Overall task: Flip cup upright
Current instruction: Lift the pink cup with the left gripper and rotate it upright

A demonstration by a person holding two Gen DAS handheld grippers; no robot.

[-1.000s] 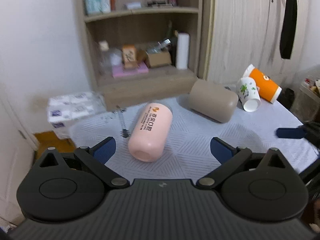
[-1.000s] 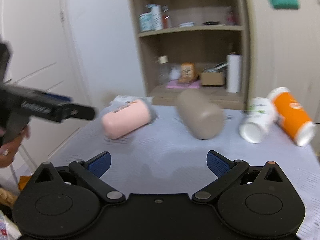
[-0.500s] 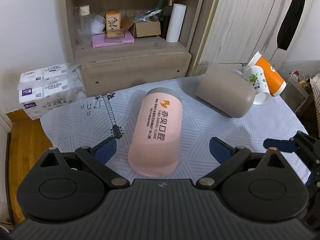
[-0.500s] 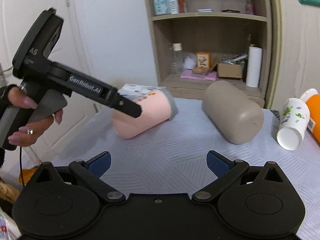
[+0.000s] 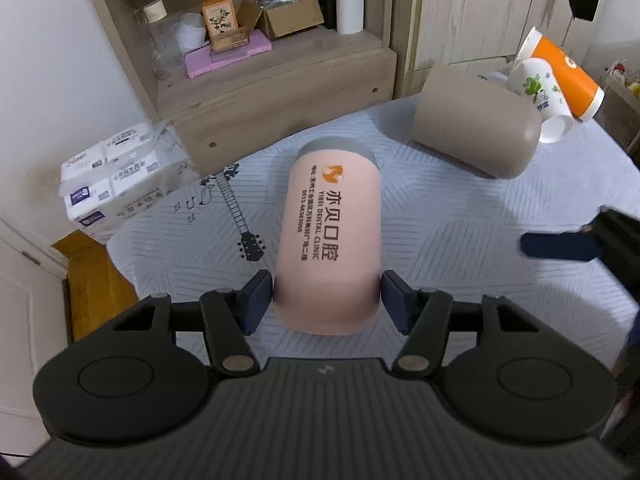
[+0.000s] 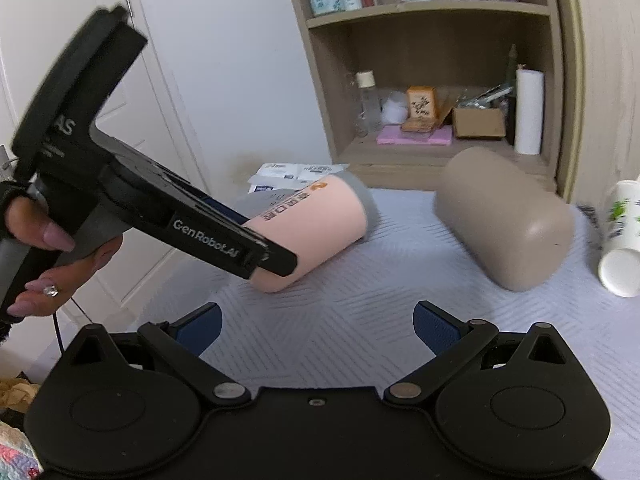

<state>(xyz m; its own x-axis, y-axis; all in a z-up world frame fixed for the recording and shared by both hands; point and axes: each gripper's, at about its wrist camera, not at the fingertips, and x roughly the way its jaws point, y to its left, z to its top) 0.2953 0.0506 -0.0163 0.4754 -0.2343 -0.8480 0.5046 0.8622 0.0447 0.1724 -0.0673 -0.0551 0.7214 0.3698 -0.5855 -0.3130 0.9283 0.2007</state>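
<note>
The tissue pack (image 5: 120,172) is sitting at the far left off the table's (image 5: 460,240) edge, shown whole only in the left wrist view; the right wrist view is catching just a few of its wrappers behind the pink cup (image 5: 330,240). A guitar print (image 5: 238,208) on the cloth is showing only from the left wrist camera. The pink cup is lying on its side near the table's left end, open mouth toward that camera, grey base pointing at the shelf (image 5: 280,60). The left gripper (image 5: 326,300) is closing on the cup near its rim, one pad (image 5: 258,298) touching each flank. From the right wrist view the same gripper (image 6: 276,258) is reaching in from the left, held by a hand (image 6: 48,256), and its near finger is hiding the cup's (image 6: 316,232) mouth, so contact is hard to judge there. The brown cup (image 5: 476,136) is lying on its side further right, apart from the pink one. Beyond it a white cup (image 5: 544,100) and an orange cup (image 5: 564,72) are lying together; the right wrist view is cutting off the white one (image 6: 620,240) at its edge and missing the orange one. The right gripper (image 6: 316,328) is hovering over bare cloth, spread wide, holding nothing; in the left wrist view only one blurred blue pad (image 5: 560,246) of it is showing.
</note>
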